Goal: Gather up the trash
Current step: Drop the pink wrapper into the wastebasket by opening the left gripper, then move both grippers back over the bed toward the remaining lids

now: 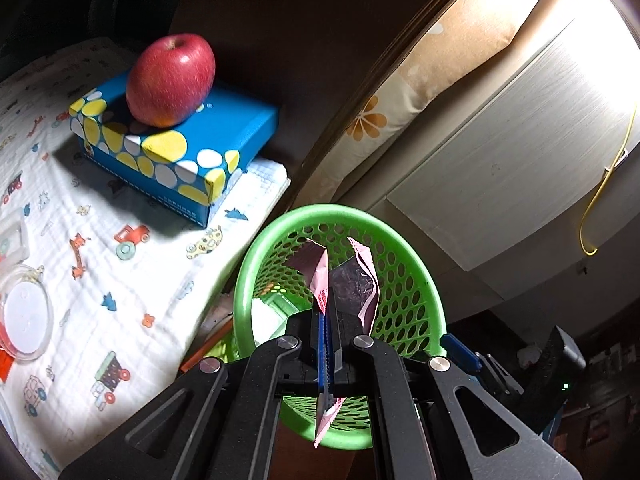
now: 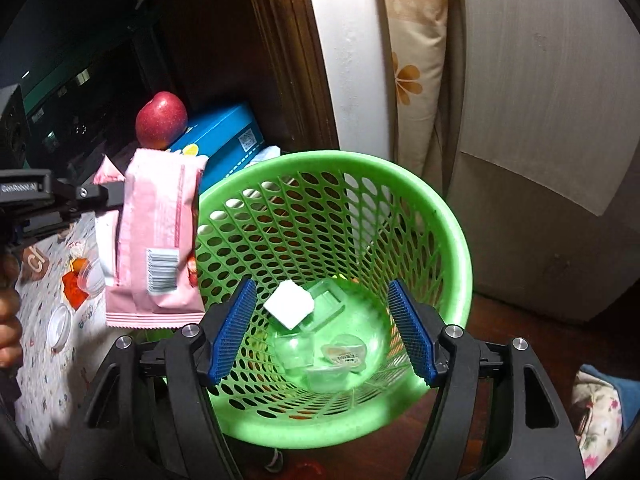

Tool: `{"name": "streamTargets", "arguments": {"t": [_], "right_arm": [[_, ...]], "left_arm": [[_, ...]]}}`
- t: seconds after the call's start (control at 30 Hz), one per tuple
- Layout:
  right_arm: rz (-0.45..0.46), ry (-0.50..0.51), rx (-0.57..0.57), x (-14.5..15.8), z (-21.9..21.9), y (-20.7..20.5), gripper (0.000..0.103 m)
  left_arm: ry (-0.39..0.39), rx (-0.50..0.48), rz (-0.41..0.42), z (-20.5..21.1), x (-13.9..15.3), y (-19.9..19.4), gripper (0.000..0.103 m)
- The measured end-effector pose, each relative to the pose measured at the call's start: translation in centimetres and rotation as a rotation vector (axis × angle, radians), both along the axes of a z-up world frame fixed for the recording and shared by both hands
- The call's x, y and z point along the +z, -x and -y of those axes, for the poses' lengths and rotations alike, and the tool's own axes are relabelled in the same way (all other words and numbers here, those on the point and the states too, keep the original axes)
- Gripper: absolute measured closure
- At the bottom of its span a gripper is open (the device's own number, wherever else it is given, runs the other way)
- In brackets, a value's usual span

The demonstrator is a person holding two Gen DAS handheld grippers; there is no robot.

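Partway: clear cups and a white scrap already lie in the green basket (image 2: 448, 216), right gripper (image 2: 326, 334) jaws apart and empty above it; left gripper (image 1: 328, 320), clamped on the pink wrapper (image 2: 156, 236), waits at the rim's nine o'clock, undropped.

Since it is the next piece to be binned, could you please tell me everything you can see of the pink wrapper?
The pink wrapper is a flat, crinkly plastic snack packet with serrated end seams, a barcode and small print on the side shown; its torn-open top shows a silvery lining. The shut left tongs pinch it, so it hangs beside the rim of the green basket, not yet inside.
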State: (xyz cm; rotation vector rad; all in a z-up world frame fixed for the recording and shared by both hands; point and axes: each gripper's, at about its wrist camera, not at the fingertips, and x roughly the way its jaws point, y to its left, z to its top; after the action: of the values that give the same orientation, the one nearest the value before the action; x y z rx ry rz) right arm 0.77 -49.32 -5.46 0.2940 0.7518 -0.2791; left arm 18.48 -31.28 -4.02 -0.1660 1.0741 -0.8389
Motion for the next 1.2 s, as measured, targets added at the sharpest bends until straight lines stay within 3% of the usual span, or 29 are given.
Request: {"name": "streamTargets", "arguments": {"t": [0.2,0.23,0.37,0.47,0.6,0.83,1.2], "right_arm": [[0.006,-0.022,-0.021,0.0,0.5,0.5,0.034],[0.007,-0.026,-0.023,0.0,0.6,0.6,0.034],[0.012,-0.031,-0.025,0.0,0.6,0.8,0.034],[0.016,-0.029,-0.020,0.1,0.3,0.8,0.034],[0.025,-0.025,-0.003,0.5,-0.3,0.7,0.033],[0.031,-0.021,0.042,0.9,-2.1,-0.3,0.031],[0.031,-0.021,0.154,1.0,-6.7,-3.4,0.028]], "left_arm": [[-0.023,-0.025,-0.022,1.0,-1.3,0.4,0.100],[-0.023,-0.030,-0.030,1.0,-1.5,0.5,0.098],[-0.033,-0.030,-0.041,1.1,-2.0,0.8,0.069],[-0.025,-0.039,-0.045,0.7,-1.9,1.1,0.062],[-0.036,-0.033,-0.019,-0.5,-1.5,1.7,0.059],[-0.111,0.049,0.052,-5.1,-1.4,2.3,0.052],[-0.251,0.272,0.107,-15.9,-2.9,1.6,0.040]]}}
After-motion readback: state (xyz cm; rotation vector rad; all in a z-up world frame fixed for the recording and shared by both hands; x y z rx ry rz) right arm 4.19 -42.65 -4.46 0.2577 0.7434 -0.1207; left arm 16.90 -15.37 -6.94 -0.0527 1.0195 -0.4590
